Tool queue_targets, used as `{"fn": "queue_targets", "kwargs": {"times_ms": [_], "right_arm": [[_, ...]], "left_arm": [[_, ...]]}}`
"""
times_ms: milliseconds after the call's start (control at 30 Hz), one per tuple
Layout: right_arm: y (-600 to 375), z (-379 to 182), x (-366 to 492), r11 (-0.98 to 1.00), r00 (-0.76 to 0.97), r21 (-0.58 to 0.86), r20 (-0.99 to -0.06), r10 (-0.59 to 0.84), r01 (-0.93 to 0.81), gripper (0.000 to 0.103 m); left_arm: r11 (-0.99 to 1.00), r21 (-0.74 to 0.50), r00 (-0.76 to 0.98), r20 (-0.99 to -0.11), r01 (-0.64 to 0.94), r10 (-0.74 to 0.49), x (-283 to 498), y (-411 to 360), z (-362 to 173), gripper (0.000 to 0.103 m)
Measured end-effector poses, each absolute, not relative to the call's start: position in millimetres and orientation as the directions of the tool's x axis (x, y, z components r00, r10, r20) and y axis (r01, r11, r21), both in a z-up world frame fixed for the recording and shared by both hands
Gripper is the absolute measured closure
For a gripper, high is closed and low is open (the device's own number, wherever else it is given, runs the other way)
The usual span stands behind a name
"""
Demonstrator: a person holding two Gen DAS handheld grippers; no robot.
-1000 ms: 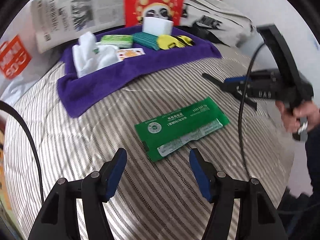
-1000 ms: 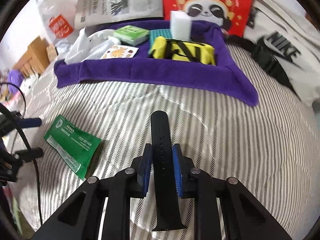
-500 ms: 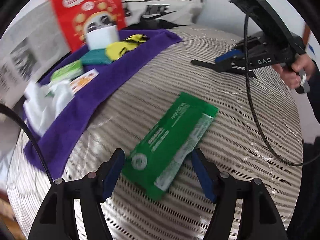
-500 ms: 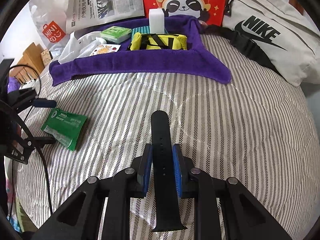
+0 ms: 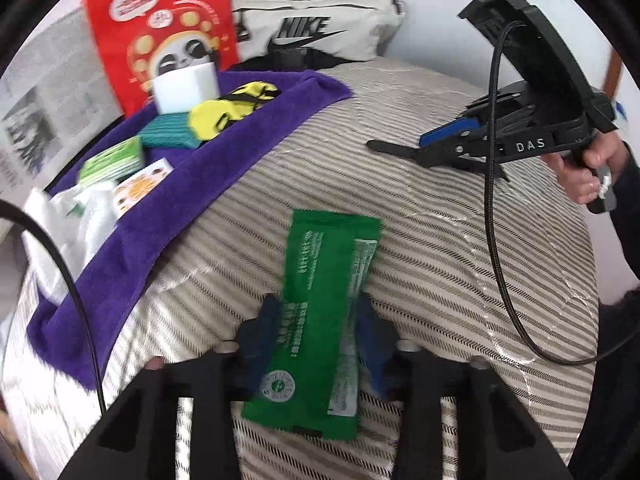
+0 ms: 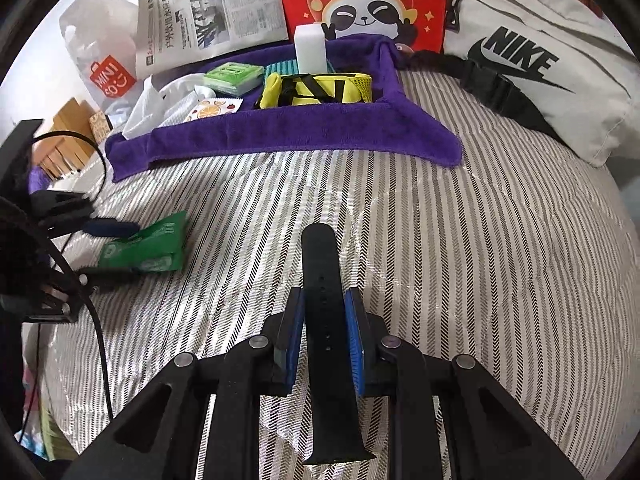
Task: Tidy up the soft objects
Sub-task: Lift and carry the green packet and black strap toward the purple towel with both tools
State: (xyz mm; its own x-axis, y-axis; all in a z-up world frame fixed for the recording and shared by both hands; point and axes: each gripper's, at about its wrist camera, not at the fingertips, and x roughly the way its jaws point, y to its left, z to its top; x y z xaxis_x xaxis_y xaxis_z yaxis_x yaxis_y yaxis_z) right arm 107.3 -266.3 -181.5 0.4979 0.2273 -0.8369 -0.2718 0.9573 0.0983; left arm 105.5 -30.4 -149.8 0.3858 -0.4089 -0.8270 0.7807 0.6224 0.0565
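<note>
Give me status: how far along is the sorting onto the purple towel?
Done: the purple towel already holds a yellow pouch, tissue packs and a white block. In hand: the right tool is shut on a black watch strap; the left tool has just been closing around the green packet, its pads at the packet's edges. Left: both items are still off the towel.

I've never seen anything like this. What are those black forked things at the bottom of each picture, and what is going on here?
They are hand-held grippers, one in each of a person's hands; each carries a camera looking along its two fingers. One picture is from the left gripper, whose fingers have just been closing on a green packet on the striped bedcover. The other is from the right gripper, shut on a black watch strap. Beyond lies a purple towel with soft items already on it, such as a yellow pouch.
</note>
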Motion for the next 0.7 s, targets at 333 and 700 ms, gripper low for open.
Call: {"fn": "queue_targets", "kwargs": {"times_ms": [333, 700], "right_arm": [[-252.8, -184.2, 107.5, 0.960, 0.525, 0.008, -0.835, 0.161, -0.282, 0.079], [-266.5, -175.8, 102.0, 0.961, 0.495, 0.114, -0.838, 0.230, -0.253, 0.082]], "left_arm": [[0.753, 0.027, 0.434, -0.830, 0.658, -0.349, 90.4, -17.9, -149.1, 0.070], [0.863, -0.032, 0.454, -0.840, 0.505, -0.297, 83.0, -12.0, -148.0, 0.075]]}}
